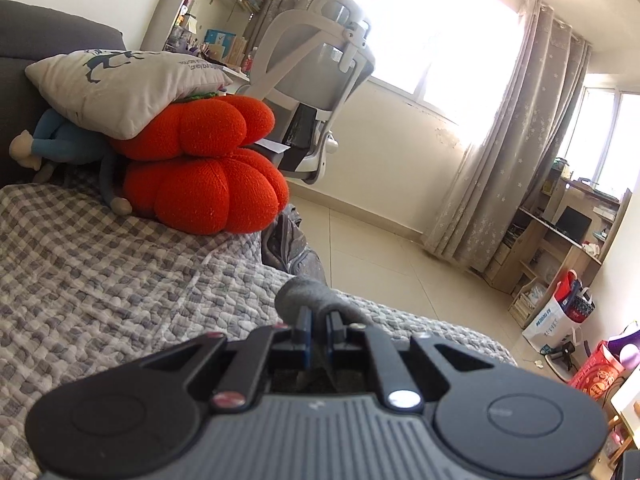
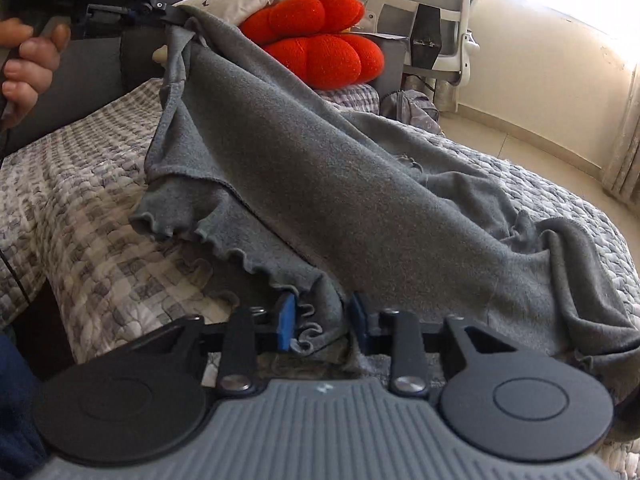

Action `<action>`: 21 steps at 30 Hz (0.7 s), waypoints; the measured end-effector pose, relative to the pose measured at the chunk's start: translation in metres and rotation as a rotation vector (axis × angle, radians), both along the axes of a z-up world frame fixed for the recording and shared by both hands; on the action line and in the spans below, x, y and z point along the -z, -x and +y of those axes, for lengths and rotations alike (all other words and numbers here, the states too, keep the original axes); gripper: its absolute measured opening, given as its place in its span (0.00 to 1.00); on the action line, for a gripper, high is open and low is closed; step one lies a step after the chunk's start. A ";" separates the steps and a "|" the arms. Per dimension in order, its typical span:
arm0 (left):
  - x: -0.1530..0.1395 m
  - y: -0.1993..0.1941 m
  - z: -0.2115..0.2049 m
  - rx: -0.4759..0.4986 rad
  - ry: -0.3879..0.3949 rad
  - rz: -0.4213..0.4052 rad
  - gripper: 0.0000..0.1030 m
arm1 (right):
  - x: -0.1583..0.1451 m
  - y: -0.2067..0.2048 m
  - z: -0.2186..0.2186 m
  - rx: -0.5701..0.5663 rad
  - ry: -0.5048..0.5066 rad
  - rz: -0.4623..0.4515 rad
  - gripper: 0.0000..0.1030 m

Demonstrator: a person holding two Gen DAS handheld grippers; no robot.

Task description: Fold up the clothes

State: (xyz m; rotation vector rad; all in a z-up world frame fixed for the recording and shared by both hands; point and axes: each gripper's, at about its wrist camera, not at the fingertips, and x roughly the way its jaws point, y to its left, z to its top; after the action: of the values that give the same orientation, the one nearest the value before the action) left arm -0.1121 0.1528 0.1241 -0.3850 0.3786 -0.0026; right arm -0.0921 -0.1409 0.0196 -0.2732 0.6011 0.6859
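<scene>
Here both grippers, left gripper (image 2: 176,20) and right gripper (image 2: 320,320), pinch the grey garment's (image 2: 320,152) frilled edges above the quilt (image 2: 80,200).

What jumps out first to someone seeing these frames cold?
The grey fleece garment stretched over the checked bed cover, pinched high up by the left gripper and at its frilled hem by the right gripper. Behind it, two bright red pumpkin cushions are stacked by the headboard.
</scene>
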 end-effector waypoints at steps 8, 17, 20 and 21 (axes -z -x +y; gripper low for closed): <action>-0.002 -0.002 0.040 -0.137 0.008 -0.023 0.06 | -0.065 0.020 -0.023 -0.103 -0.427 -0.009 0.08; 0.006 -0.054 0.073 -0.187 -0.069 0.077 0.09 | -0.064 0.022 0.026 -0.341 -0.368 0.138 0.18; 0.020 -0.048 0.081 -0.194 -0.071 0.136 0.19 | -0.061 0.010 0.034 -0.272 -0.324 0.110 0.41; 0.025 -0.042 0.084 -0.206 -0.073 0.146 0.24 | -0.058 0.000 0.037 -0.247 -0.314 0.109 0.53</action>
State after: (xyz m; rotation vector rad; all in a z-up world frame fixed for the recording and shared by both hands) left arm -0.0698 0.2369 0.0987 -0.3519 0.4801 0.2403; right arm -0.0926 -0.1039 0.0772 -0.0164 0.5587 1.0260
